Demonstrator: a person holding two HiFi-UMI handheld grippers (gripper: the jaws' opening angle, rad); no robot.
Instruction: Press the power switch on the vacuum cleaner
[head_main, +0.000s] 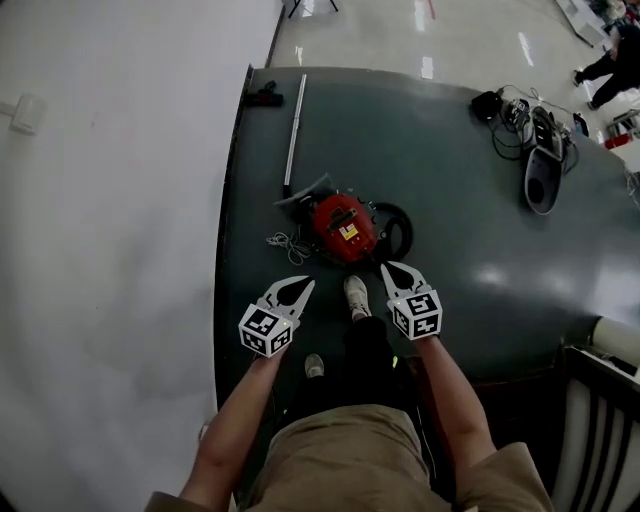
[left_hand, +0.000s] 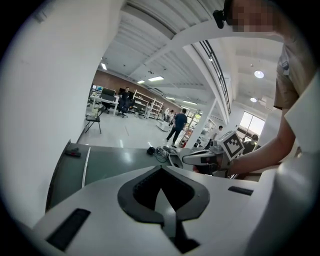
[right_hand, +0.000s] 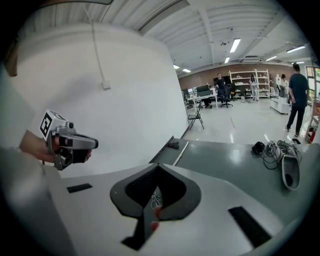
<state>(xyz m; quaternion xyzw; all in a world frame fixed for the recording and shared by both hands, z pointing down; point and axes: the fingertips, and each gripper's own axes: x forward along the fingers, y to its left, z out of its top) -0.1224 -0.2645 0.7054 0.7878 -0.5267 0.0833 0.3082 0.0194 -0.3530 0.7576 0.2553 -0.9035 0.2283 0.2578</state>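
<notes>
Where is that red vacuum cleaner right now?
In the head view, the red vacuum cleaner sits on the dark green mat, straight ahead of the person's shoe, just beyond the left gripper and right gripper.

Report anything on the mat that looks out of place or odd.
Nothing looks damaged or spilled. Only untidy bits: a pale cord lies in a loose tangle on the mat left of the red vacuum cleaner, and a heap of cables sits near the mat's far right edge.
</notes>
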